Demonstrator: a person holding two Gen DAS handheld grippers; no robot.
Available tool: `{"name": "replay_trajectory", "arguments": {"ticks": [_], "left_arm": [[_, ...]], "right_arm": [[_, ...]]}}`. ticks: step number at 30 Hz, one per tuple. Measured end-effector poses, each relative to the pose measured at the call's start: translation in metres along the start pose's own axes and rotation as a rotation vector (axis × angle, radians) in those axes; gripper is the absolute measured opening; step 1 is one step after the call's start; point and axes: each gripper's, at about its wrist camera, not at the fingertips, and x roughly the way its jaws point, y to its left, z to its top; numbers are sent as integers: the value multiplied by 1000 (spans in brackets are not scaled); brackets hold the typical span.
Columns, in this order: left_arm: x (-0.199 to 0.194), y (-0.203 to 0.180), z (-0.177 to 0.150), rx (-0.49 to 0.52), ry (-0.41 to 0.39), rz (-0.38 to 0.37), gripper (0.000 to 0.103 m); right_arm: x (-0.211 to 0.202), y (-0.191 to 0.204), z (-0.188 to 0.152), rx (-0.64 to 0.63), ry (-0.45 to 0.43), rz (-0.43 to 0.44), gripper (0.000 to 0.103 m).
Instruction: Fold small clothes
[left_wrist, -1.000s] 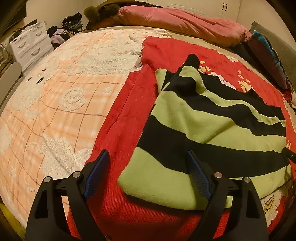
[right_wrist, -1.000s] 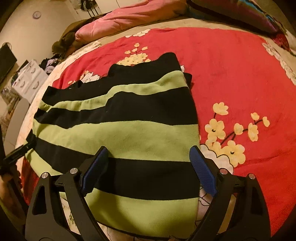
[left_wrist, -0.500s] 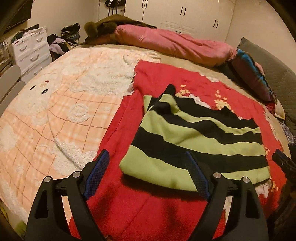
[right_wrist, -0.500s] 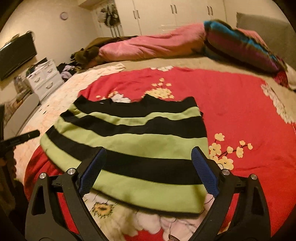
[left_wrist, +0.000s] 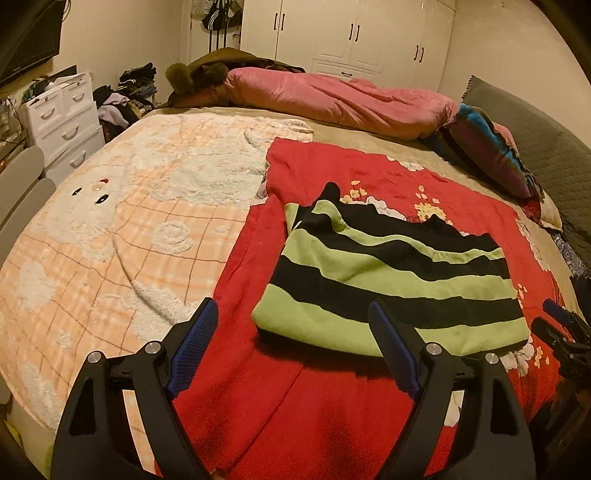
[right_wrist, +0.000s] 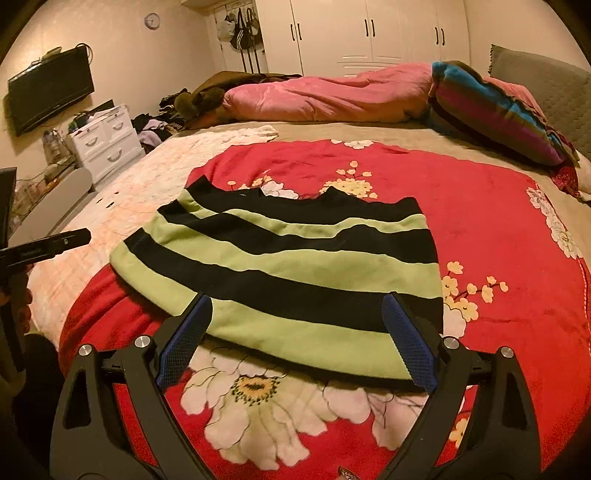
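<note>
Both grippers have pulled back and risen since a second ago: then they sat low over the striped top, and now the whole garment and most of the room show. The left gripper (left_wrist: 293, 343) hangs released, its two blue-padded fingers spread wide with nothing between them; the right gripper (right_wrist: 295, 341) is likewise wide apart and empty, above the near hem.

One striped top (left_wrist: 391, 280) lies folded into a rough rectangle on the red blanket (left_wrist: 321, 402), flat, with black and lime-green bands running across it; I count four black and four green in the right wrist view. It looks like soft knit, with a jagged black edge at the far side. It has not shifted on the blanket.

The red blanket is fleecy, printed with white and yellow flowers. Beside it, touching along its left edge, lies one peach checked blanket (left_wrist: 110, 236) with raised fluffy white patches. At the head of the bed there is one puffy pink duvet (left_wrist: 340, 99), bunched in a long roll, and one striped pillow (right_wrist: 491, 110) just to its right. A white drawer unit (right_wrist: 105, 142) stands by the wall, under a dark flat screen (right_wrist: 50, 88).
</note>
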Motion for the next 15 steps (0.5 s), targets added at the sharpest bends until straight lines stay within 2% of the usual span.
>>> {"name": "replay_trajectory", "arguments": {"ticks": [2, 3, 15], "left_arm": [[-3, 2, -2, -1, 3, -1, 91], [-5, 2, -3, -1, 1, 0, 93], [-17, 10, -7, -1, -8, 10, 97]], "right_arm": [[-4, 6, 0, 2, 0, 2, 88], [-6, 8, 0, 3, -4, -1, 94], [-15, 50, 5, -54, -11, 2, 94]]}}
